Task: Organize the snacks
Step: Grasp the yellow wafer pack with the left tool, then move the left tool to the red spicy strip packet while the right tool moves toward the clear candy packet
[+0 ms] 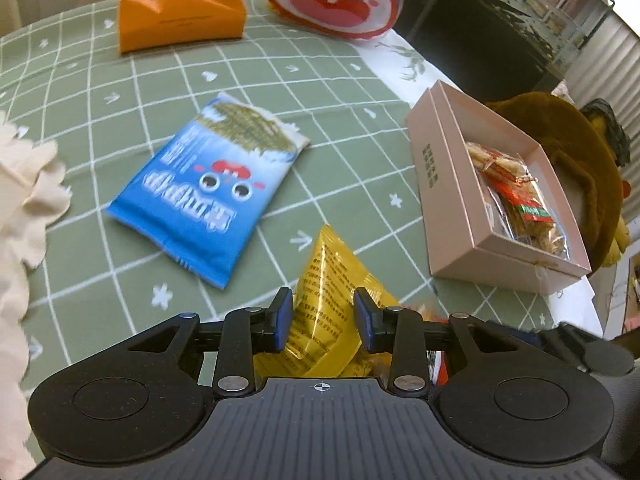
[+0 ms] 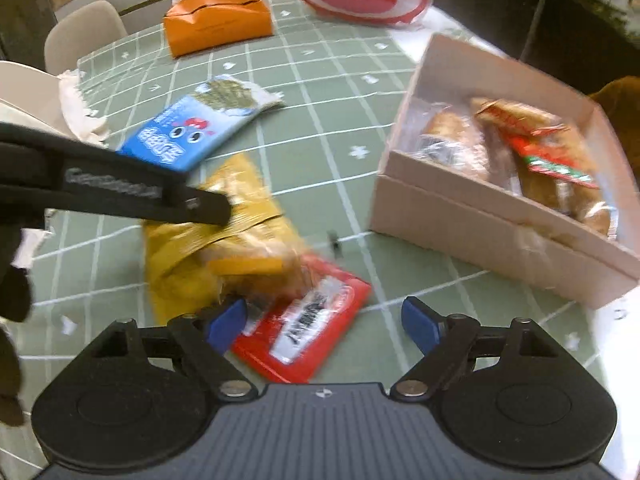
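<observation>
Left tongs (image 1: 323, 316) clenched on yellow packet (image 1: 326, 280), just off the worktop (image 1: 120, 128). Right tongs (image 2: 324, 320) spread over red packet (image 2: 304, 332). Better carried high over pink box (image 1: 436, 176) rim, then released inside.

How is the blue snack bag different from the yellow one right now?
The blue bag lies flat and alone on the tablecloth; the yellow bag sits between the left gripper's pads, crumpled. The blue bag shows a cartoon face; the yellow bag shows only fine print. Both are sealed snack packets outside the box.
</observation>
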A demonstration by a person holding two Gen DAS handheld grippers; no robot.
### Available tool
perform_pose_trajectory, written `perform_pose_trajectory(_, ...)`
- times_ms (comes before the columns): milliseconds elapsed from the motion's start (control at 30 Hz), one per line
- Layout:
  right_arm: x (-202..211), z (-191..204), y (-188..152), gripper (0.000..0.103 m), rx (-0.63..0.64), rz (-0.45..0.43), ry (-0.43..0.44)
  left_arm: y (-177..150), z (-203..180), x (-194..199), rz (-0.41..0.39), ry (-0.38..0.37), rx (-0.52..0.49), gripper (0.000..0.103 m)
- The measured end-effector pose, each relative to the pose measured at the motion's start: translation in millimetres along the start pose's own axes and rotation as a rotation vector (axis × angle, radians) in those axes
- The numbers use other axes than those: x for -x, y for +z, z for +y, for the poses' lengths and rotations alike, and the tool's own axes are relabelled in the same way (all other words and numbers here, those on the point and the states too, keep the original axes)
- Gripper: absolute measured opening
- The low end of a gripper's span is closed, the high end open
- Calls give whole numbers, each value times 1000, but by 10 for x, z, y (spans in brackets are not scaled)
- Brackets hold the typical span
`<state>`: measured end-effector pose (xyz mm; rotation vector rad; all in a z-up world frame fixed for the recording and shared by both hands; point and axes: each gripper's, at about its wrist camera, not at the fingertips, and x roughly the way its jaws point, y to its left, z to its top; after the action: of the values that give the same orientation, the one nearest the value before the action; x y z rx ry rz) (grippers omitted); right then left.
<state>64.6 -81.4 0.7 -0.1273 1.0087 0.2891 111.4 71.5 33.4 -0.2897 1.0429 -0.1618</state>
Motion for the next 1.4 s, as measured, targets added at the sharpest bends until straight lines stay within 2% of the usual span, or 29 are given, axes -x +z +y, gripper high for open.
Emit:
perform_pose_trajectory(200,99,-351,-147,84,-45,-16,-70,-141,-106,62,15,-1,-5,38)
perform_pose_trajectory(333,147,-675,-257,84,-122,-22,-116,-232,-163,107,16,-1,-12,38)
perform_pose_trajectory(400,181,-811,-318,84,-161,-27,-96,-267,-160,140,15,-7,-1,38)
perform_pose_trajectory(500,288,-899,-369,84,-191,-59,-4,-292,-146,195,4,-8,7,38)
perform_pose_trajectory(667,369,-578,-269,83,-57,-106,93,-283,-125,275,-18,12,7,38)
perform_pose_trajectory(867,156,-186,-138,82,115,-79,119,-272,-231,300,-9,15,-44,38)
perform_pose_trajectory(933,117,-219,-123,77,105,-73,134,-279,-253,297,-5,14,-58,38)
perform_pose_trajectory(1000,137,-320,-122,48,73,-63,129,-289,-257,291,-1,11,-64,38)
perform_pose_trajectory(1100,173,-543,-147,31,7,-54,112,-306,-249,282,0,7,-64,38)
perform_pose_trajectory(1233,211,-851,-286,27,-56,-40,61,-317,-245,296,-6,3,-61,38)
perform_pose_trajectory(1400,328,-1041,-484,27,-94,-44,38,-318,-308,314,-13,-6,-80,38)
